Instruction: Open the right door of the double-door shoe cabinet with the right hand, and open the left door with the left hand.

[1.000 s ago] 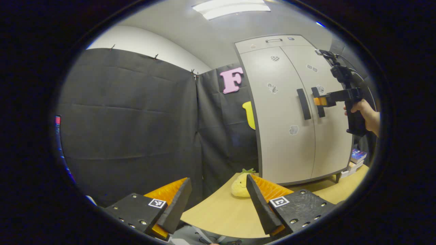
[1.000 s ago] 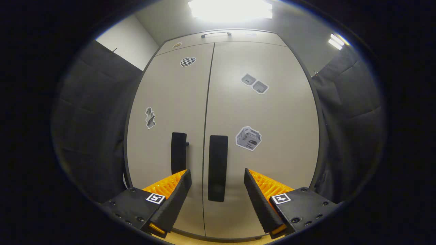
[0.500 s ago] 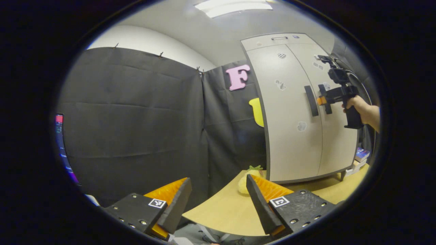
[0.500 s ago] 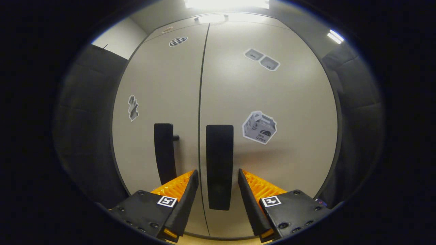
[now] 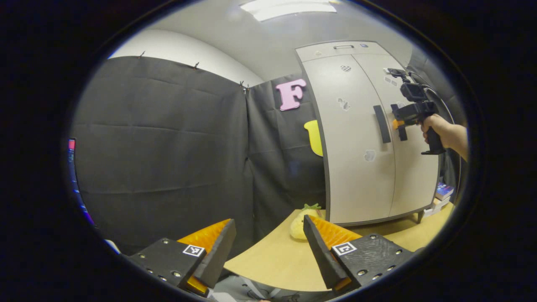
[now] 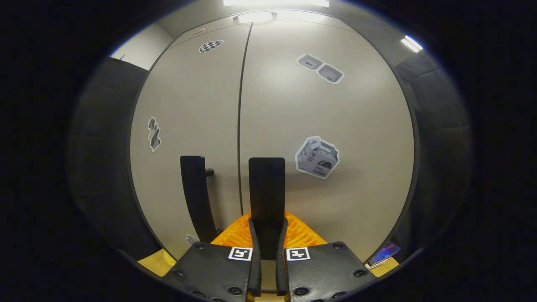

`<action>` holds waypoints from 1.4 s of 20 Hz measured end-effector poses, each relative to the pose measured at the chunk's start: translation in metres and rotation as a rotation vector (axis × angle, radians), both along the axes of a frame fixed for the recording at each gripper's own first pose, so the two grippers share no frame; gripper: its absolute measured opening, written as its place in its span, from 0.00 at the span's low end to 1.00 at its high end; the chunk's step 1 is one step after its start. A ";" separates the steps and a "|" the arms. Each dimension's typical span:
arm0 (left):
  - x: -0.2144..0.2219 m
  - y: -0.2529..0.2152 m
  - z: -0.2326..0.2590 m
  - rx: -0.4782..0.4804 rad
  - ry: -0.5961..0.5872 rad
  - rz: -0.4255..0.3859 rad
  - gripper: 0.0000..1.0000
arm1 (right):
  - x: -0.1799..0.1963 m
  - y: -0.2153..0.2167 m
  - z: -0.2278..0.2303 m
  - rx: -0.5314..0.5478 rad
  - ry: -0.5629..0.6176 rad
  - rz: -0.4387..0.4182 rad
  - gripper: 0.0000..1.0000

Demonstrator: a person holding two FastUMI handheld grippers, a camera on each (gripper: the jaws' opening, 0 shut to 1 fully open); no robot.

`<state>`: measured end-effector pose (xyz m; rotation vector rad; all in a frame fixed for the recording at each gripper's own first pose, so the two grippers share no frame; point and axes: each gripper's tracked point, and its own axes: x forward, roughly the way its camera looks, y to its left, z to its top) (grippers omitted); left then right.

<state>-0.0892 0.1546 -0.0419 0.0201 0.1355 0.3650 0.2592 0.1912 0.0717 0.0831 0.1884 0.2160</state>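
At the front of the shoe cabinet (image 6: pixel 335 126), the right gripper view shows the right gripper (image 6: pixel 267 251) with its fingers pinching the lower part of the right door's black handle (image 6: pixel 267 188), while the left door's handle (image 6: pixel 194 193) stands just beside it, untouched, and both doors sit flush. From farther off, the left gripper view shows the left gripper (image 5: pixel 268 247) with fingers spread wide over the wooden counter (image 5: pixel 272 264), a yellow plush toy (image 5: pixel 298 224) near the cabinet's base, and a hand (image 5: pixel 436 128) holding the right gripper at the handle.
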 end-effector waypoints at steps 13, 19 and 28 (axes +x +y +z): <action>0.002 -0.012 0.009 -0.018 -0.036 -0.098 0.94 | -0.041 -0.013 0.004 0.060 0.026 0.089 0.10; 0.023 -0.034 0.016 -0.017 -0.053 -0.162 0.94 | -0.065 -0.025 0.005 0.079 0.048 0.127 0.10; 0.036 -0.067 0.020 -0.030 -0.076 -0.246 0.94 | -0.093 -0.043 0.006 0.098 0.072 0.188 0.10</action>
